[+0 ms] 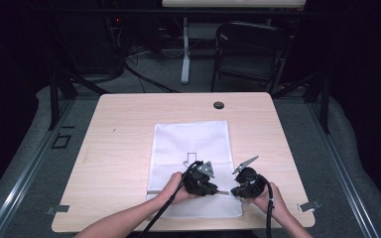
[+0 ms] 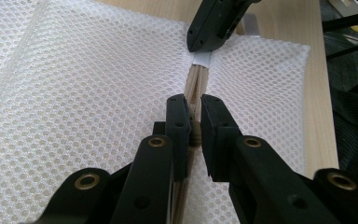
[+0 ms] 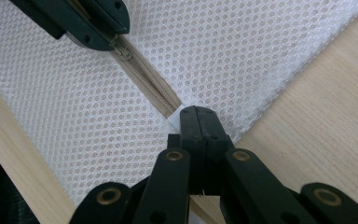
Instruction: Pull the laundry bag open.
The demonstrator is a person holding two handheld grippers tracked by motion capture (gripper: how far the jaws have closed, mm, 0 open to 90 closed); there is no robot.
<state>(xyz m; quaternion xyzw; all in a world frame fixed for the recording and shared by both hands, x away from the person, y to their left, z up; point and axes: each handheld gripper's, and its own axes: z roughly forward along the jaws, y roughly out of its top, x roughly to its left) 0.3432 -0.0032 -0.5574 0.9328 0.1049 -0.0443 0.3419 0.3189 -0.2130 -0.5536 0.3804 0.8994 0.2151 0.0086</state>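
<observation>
A white mesh laundry bag (image 1: pixel 191 148) lies flat on the middle of the light wood table (image 1: pixel 114 148), its near edge close to the table's near edge, with a small outlined arrow mark printed near its centre. Along the bag's near part runs a zipper (image 3: pixel 147 86), partly opened so that the wood shows through the slit in the left gripper view. On the left, the left tongs (image 1: pixel 217 190) sit low over the bag's near part, held by the person's left hand (image 1: pixel 176 187); their jaws are nearly closed, pinched on the zipper pull (image 2: pixel 195 135), which sits between the pads. To the right, the right tongs (image 1: pixel 232 191) are held by the right hand (image 1: pixel 268 198) and point left toward the other pair, the two sets of tips near each other along the zipper line. The right jaws are fully closed, clamping the white fabric tab (image 3: pixel 176 115) at the zipper's end, close to the bag's right edge. Beyond the table's far edge stands a dark folding chair (image 1: pixel 250 49)
</observation>
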